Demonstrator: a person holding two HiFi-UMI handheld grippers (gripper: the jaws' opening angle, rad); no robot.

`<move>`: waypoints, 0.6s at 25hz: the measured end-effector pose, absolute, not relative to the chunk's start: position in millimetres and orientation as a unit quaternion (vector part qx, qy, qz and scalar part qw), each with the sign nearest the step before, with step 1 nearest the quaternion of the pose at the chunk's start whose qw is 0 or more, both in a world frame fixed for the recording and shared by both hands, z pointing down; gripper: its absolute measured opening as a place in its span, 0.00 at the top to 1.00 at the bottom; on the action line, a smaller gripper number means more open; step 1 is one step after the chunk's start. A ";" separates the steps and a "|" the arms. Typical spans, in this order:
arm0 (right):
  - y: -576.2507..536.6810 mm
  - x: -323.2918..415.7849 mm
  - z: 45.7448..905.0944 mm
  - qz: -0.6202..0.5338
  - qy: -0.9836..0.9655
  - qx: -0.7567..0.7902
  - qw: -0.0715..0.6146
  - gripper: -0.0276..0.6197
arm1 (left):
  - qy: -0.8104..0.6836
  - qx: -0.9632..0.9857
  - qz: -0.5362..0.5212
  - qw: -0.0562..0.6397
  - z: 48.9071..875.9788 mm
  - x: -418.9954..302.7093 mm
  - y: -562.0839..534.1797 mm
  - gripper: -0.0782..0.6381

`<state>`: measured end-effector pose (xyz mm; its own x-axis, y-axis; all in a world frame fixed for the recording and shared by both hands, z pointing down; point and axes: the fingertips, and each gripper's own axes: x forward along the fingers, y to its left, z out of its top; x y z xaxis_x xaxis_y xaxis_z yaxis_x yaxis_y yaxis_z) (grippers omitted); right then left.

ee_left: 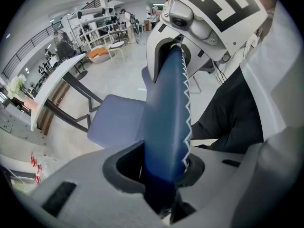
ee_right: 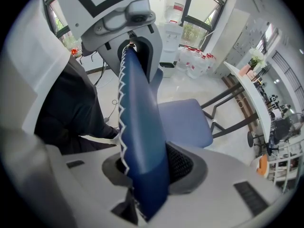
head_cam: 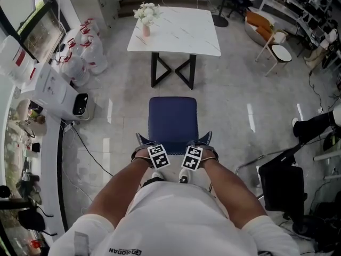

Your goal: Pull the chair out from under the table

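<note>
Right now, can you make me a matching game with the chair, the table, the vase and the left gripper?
Things:
1 chair
2 table
3 vase
4 left gripper

Matches:
A white top
B clamped on the chair
C dark blue
D pink

Pairs: 1-C, 2-A, 3-D, 4-B

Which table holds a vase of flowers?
The large white marble-top table on black crossed legs, beyond the blue chair; the pink vase stands near its left edge. The small round side table has none.
</note>
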<state>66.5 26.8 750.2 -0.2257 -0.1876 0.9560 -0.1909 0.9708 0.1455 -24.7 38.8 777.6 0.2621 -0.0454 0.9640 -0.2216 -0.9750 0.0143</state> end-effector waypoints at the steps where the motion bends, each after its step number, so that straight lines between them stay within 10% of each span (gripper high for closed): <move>1: 25.9 66.5 748.9 0.002 -0.783 0.120 0.611 0.74 | -0.084 0.792 0.601 0.074 776.2 -24.3 37.9 0.73; 15: 30.4 65.5 746.0 0.022 -0.783 0.104 0.613 0.75 | -0.068 0.794 0.598 0.084 773.1 -23.5 41.7 0.73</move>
